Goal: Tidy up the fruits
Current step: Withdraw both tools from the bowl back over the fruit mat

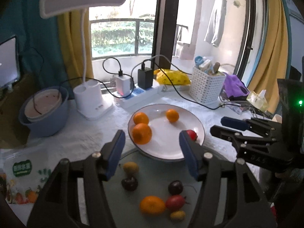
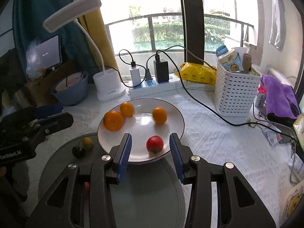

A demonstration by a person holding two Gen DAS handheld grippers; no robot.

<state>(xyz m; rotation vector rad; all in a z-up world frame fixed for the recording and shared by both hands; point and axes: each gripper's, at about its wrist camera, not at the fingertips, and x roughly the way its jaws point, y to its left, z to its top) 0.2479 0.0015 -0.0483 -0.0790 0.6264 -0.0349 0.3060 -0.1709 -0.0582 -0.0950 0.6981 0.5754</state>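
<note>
Both my grippers, left (image 1: 152,152) and right (image 2: 150,154), hang spread and empty over the plate (image 2: 176,114); next, fetch the tray's (image 1: 114,209) orange (image 1: 152,205).

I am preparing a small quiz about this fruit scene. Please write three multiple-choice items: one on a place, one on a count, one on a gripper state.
1. Where does the red tomato lie?
A. on the white plate
B. in the white basket
C. in the blue bowl

2. How many oranges lie on the white plate?
A. one
B. three
C. five

3. How are the right gripper jaws?
A. shut on an orange
B. shut on the tomato
C. open, holding nothing

Answers:
1 A: the tomato rests near the plate's front rim.
2 B: two together at the left, one apart farther back.
3 C: both pads stand clear of the tomato.
</note>
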